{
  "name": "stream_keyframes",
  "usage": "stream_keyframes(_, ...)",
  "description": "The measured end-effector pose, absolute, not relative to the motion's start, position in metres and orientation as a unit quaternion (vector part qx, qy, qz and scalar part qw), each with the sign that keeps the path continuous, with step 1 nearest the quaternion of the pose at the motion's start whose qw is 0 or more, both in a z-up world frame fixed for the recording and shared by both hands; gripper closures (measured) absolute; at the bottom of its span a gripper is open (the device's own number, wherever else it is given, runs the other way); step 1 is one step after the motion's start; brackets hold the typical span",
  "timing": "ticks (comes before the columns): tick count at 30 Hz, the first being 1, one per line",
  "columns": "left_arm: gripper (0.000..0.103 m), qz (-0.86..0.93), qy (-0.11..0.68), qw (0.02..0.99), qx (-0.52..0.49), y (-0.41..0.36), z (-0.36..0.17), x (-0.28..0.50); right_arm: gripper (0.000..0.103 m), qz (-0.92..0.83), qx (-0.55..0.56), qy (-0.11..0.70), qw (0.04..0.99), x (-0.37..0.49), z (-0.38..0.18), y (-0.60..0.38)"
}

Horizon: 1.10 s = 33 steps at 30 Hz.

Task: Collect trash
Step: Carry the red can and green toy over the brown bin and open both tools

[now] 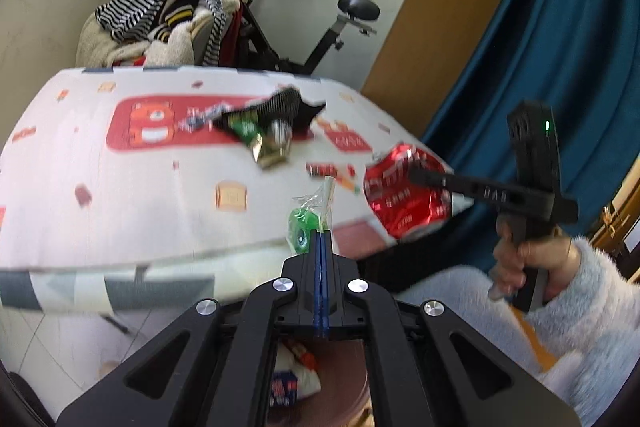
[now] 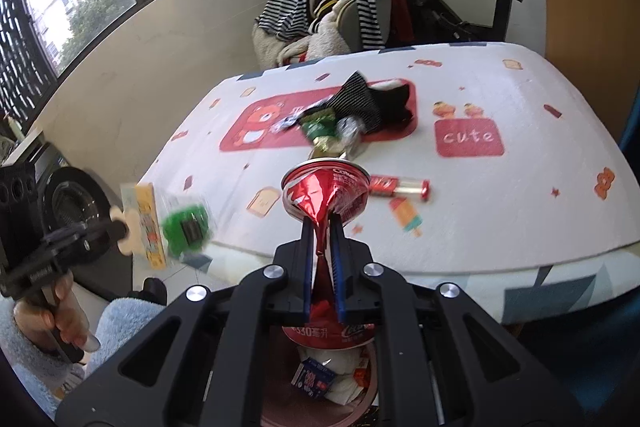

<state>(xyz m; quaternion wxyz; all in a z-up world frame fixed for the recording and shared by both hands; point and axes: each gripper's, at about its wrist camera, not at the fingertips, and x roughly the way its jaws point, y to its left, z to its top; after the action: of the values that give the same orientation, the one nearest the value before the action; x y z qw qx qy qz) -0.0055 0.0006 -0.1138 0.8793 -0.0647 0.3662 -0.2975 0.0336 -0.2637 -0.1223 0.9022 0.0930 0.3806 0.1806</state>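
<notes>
A patterned surface point(image 2: 500, 99) is carrying a pile of wrappers point(image 2: 326, 131), a dark striped cloth point(image 2: 368, 99) and a small red packet point(image 2: 398, 185).

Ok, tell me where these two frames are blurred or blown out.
Left wrist view: the table and wrapper pile smear with motion blur, the window top right is blown out, while the left gripper stays sharp. Right wrist view: the green wrapper is smeared, the crushed can in the right gripper glares, and the fisheye bends the window frames.
</notes>
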Motion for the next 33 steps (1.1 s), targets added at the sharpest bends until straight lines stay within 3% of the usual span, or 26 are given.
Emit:
stream_keyframes(10,0.102,-0.297,0.414,0.860,-0.032,-0.007,-0.165,-0.037,0.091,0.188,0.085,0.404,0.891,0.008,-0.144,-0.249)
stream_keyframes(27,0.101,-0.298,0.452,0.840,-0.018,-0.018,-0.201,-0.042,0.091,0.192,0.083,0.432,0.877,-0.007,-0.172,-0.250)
stream_keyframes(30,0.098,-0.295,0.451,0.842,-0.023,-0.015,-0.202,-0.042,0.091,0.195,0.084,0.436,0.875,-0.008,-0.176,-0.249)
stream_keyframes(33,0.082,-0.289,0.443,0.849,-0.018,-0.012,-0.198,-0.042,0.091,0.199,0.082,0.441,0.871,-0.008,-0.181,-0.247)
